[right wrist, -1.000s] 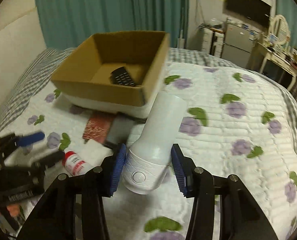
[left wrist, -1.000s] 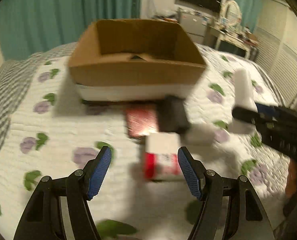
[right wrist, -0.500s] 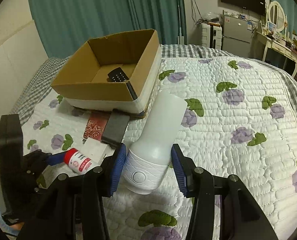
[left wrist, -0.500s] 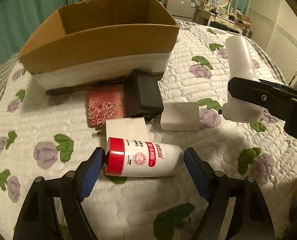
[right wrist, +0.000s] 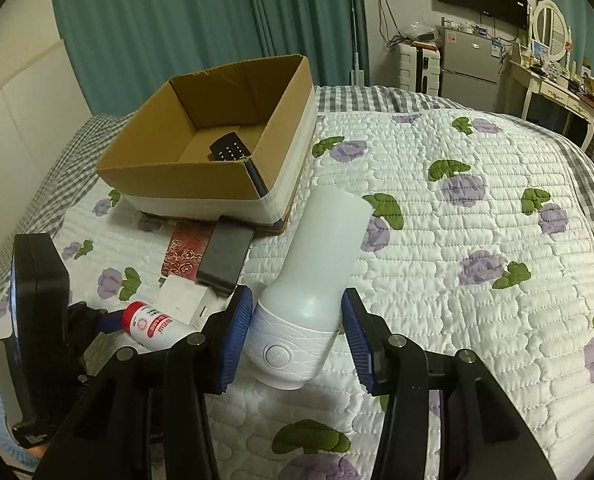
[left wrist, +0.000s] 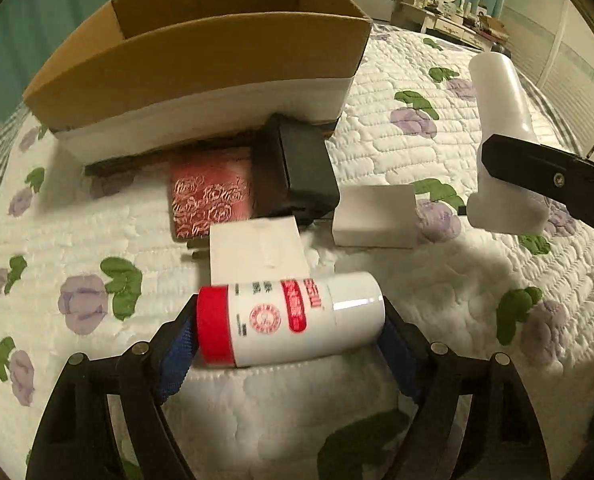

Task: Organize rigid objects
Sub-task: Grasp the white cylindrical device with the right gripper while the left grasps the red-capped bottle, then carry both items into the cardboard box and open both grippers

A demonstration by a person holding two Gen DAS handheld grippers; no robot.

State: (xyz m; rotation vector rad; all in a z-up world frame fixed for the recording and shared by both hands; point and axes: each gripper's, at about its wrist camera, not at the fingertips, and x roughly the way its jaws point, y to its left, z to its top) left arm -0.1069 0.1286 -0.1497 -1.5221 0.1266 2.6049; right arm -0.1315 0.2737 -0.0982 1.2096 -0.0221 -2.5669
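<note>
Cardboard box (right wrist: 201, 176) holds what looks like a remote (right wrist: 229, 151).

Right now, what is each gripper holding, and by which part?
Left gripper: red-capped bottle, gripped end to end, cap and base. Right gripper: white device, clamped across its wider patterned lower end.

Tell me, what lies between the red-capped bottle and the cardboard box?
In the left wrist view, a white box sits just beyond the bottle, then a red patterned box and a black box before the cardboard box.

Bottle (left wrist: 293, 316) label: red print, blurred, unreadable.
</note>
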